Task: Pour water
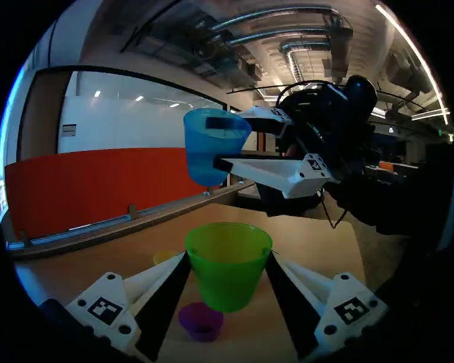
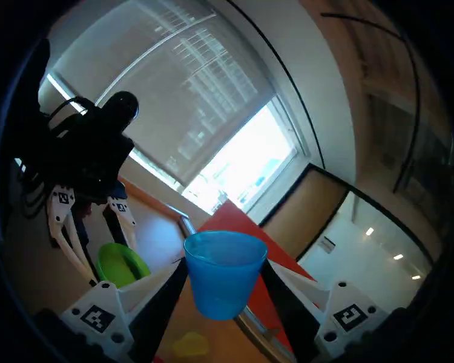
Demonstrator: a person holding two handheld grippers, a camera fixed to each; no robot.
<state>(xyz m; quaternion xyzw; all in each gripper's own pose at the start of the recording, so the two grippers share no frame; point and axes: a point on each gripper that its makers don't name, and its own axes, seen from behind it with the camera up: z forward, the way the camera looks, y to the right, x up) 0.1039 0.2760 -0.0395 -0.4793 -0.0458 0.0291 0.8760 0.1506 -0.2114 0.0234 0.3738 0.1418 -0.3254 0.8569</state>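
Left gripper view: the left claw (image 1: 227, 257) pinches a green cup (image 1: 228, 266) between its two white fingers, one on each side of the cup; the cup stands upright with its mouth open to the top, low over a pale wooden tabletop (image 1: 324, 242); whether it rests on the wood cannot be told. Just in front of the cup's base sits a small purple cup (image 1: 201, 320); a small yellow object (image 1: 164, 256) lies on the tabletop beside the left finger. Higher up and farther back, the right claw (image 1: 220, 145) comes in from the right, squeezing a blue cup (image 1: 212, 148) held in the air above the green cup, nearly upright; an orange wall panel (image 1: 94, 187) runs behind.

Right gripper view: the blue cup sits clamped between the right claw's own fingers; the left claw and green cup appear lower left; a bright window (image 2: 245, 163) lies beyond. Whether either cup holds water cannot be told.
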